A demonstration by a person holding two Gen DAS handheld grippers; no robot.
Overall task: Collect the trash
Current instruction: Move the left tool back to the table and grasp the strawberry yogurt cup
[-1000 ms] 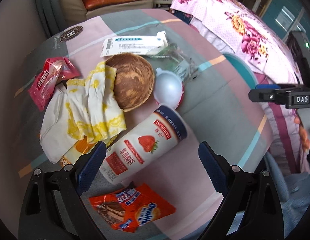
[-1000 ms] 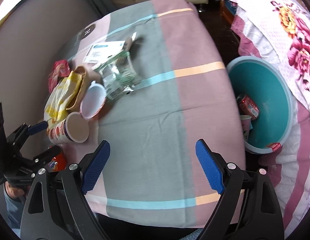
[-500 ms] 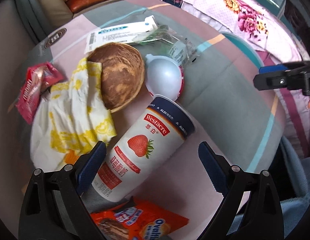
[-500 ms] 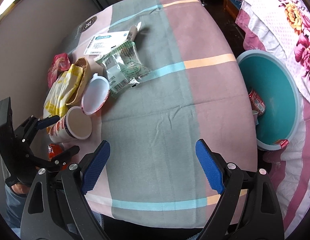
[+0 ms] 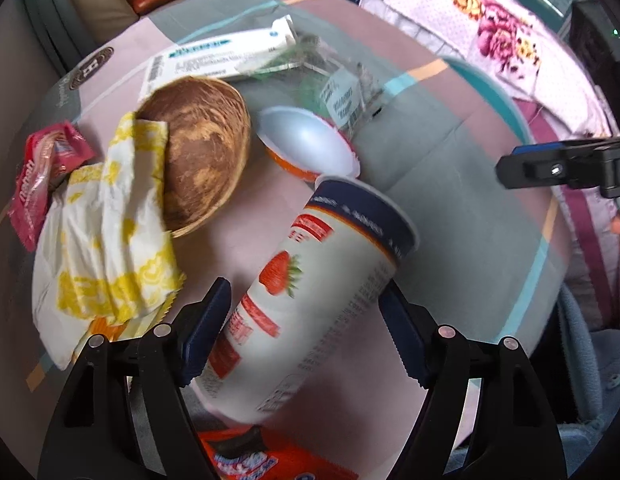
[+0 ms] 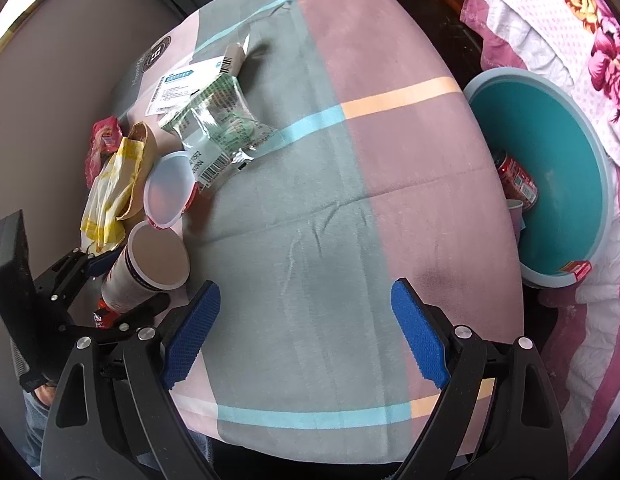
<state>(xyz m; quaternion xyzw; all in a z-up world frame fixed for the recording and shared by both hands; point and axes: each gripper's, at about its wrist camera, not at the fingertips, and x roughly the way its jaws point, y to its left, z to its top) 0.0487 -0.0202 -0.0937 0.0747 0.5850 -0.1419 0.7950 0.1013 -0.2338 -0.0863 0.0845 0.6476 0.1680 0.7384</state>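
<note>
Right hand-held gripper point(image 6: 306, 332), blue pads well apart, nothing between them, over bare pink-and-grey checked cloth on bench point(image 6: 349, 208). At left, left hand-held gripper point(image 6: 122, 284) straddles tipped white strawberry-print paper cup point(image 6: 150, 272), its jaws just closing. Round teal plastic basin point(image 6: 565, 200) at right holds red can point(image 6: 517, 180).

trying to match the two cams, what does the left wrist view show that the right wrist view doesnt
Left wrist only: the strawberry print on the yogurt cup and the inside of the wooden bowl.
Right wrist only: the teal basin beside the table, with a red can in it.
Both: the cup between the left gripper fingers, the white tub, the yellow napkin.
</note>
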